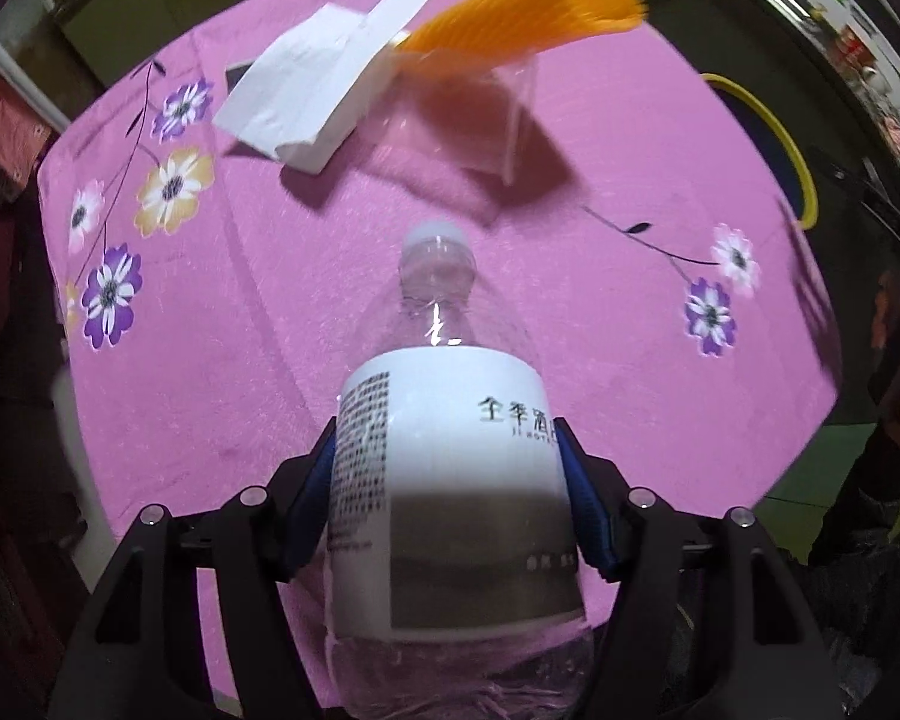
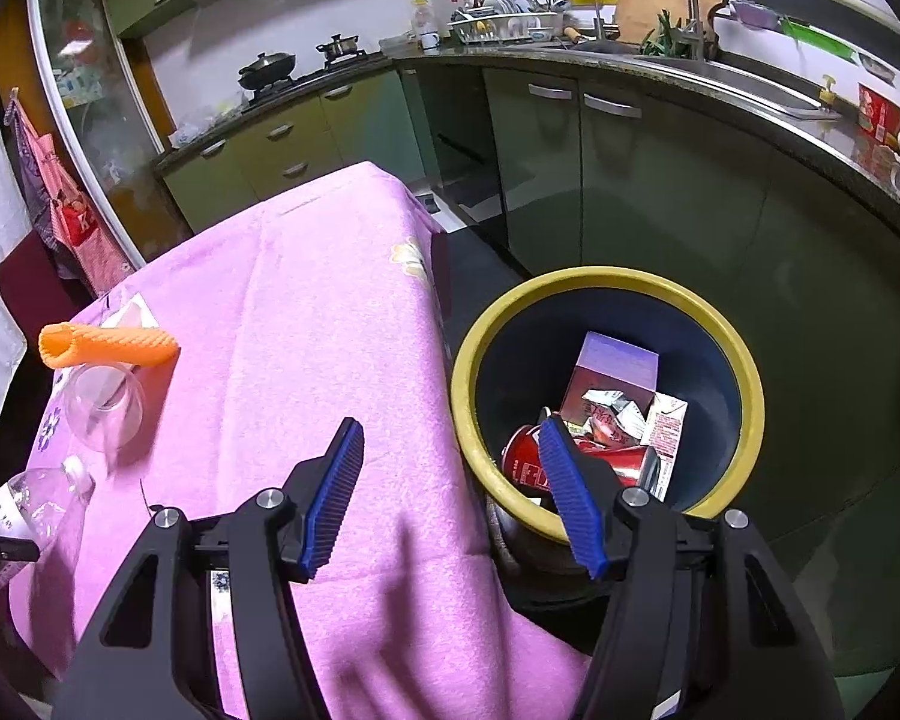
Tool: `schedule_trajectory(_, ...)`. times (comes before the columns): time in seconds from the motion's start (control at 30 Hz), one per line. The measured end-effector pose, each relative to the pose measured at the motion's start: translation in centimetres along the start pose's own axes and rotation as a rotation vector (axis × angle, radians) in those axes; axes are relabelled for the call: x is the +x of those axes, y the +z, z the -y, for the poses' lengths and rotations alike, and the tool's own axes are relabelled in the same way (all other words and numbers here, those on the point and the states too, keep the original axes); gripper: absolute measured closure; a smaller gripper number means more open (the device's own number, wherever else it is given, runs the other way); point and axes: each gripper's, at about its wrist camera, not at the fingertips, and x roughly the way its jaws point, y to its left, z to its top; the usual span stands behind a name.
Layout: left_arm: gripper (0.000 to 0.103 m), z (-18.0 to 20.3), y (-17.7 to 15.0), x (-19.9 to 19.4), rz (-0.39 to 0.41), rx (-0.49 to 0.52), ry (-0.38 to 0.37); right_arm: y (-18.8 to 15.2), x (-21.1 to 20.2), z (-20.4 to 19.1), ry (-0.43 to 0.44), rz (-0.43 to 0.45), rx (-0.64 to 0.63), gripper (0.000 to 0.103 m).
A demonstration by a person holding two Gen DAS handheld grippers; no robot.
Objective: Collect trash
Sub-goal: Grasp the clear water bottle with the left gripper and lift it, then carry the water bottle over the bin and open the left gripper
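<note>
A clear plastic bottle [image 1: 450,450] with a white label and white cap is lifted off the pink tablecloth [image 1: 258,324]. My left gripper [image 1: 446,429] is shut on it, both blue pads pressed on the label. The bottle [image 2: 36,504] also shows at the lower left of the right wrist view. My right gripper [image 2: 450,423] stands open and holds nothing, over the table's edge beside the yellow-rimmed trash bin [image 2: 606,276]. An orange foam net sleeve [image 1: 528,6] lies across a clear plastic cup [image 1: 468,114]. White folded paper [image 1: 306,96] lies beside them.
The bin on the floor holds a red can [image 2: 570,462], a purple box [image 2: 618,372] and crumpled cartons. Its yellow rim [image 1: 792,144] shows past the table's right edge. Green kitchen cabinets [image 2: 570,180] and a counter with a sink stand behind.
</note>
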Motion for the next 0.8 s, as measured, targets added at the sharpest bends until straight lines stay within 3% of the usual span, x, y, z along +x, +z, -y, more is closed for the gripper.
schedule_trajectory(0.23, 0.040, 0.3, -1.7, -1.9, 0.032, 0.035, -0.018, -0.2, -0.8, 0.3, -0.007, 0.012, 0.004, 0.042)
schedule_trajectory(0.43, 0.040, 3.0, -1.3, -3.8, 0.075, 0.126, -0.046, -0.1, -1.9, 0.9, -0.016, 0.032, 0.011, 0.042)
schedule_trajectory(0.63, 0.039, 9.3, 1.8, -6.4, 0.172, 0.313, -0.107, 0.1, -4.1, 3.1, -0.078, 0.081, 0.046, 0.042)
schedule_trajectory(0.8, 0.039, 15.4, 6.4, -6.1, 0.232, 0.440, -0.189, -0.3, -5.5, 5.7, -0.118, 0.093, 0.090, 0.042)
